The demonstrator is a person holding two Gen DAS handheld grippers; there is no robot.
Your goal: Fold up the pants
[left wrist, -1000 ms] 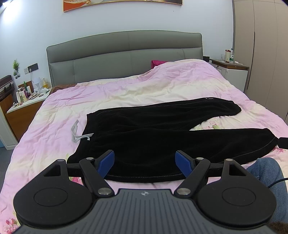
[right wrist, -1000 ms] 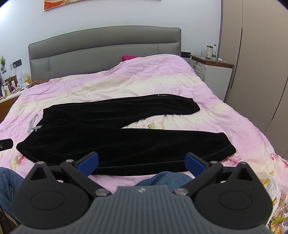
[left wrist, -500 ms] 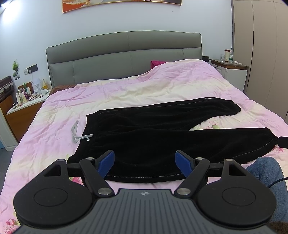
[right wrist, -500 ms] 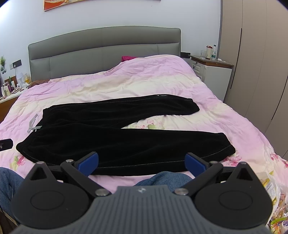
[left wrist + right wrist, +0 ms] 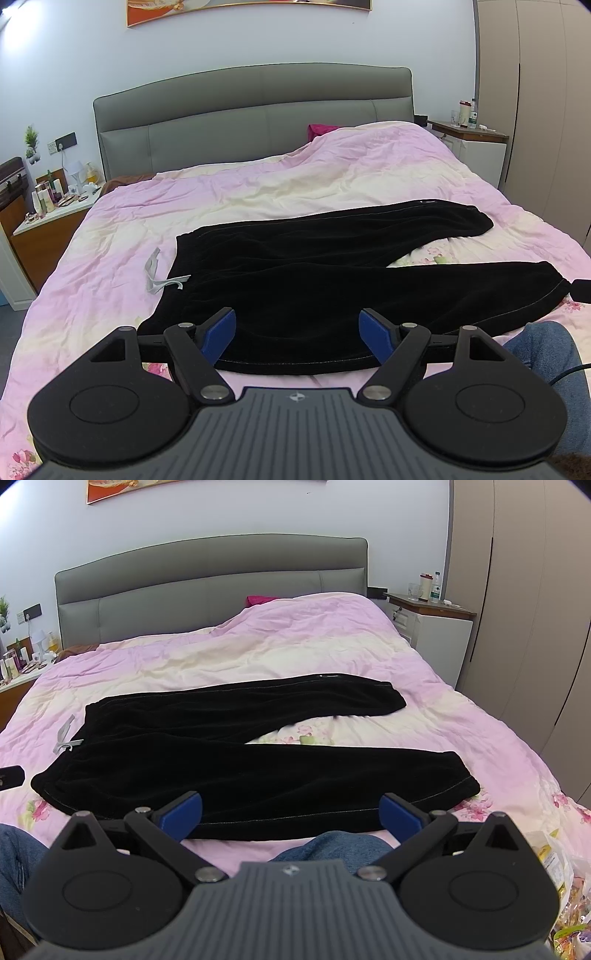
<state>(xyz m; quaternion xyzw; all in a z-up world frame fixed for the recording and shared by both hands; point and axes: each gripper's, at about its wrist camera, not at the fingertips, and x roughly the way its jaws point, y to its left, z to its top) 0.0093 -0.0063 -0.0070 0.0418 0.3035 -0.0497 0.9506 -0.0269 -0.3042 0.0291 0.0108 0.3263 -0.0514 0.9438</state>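
Observation:
Black pants (image 5: 314, 280) lie spread flat on the pink bed, waistband to the left with a grey drawstring (image 5: 157, 275), two legs splayed out to the right. They also show in the right wrist view (image 5: 236, 760). My left gripper (image 5: 297, 328) is open and empty, held above the near hem by the waist end. My right gripper (image 5: 291, 808) is open and empty, held above the near leg's front edge. Neither gripper touches the fabric.
The pink and cream quilt (image 5: 258, 184) covers the bed up to a grey headboard (image 5: 251, 110). A nightstand with bottles (image 5: 48, 214) stands left, another (image 5: 432, 624) right beside wardrobe doors. The person's jeans-clad knees (image 5: 328, 845) rest at the near bed edge. Snack bags (image 5: 565, 886) lie at right.

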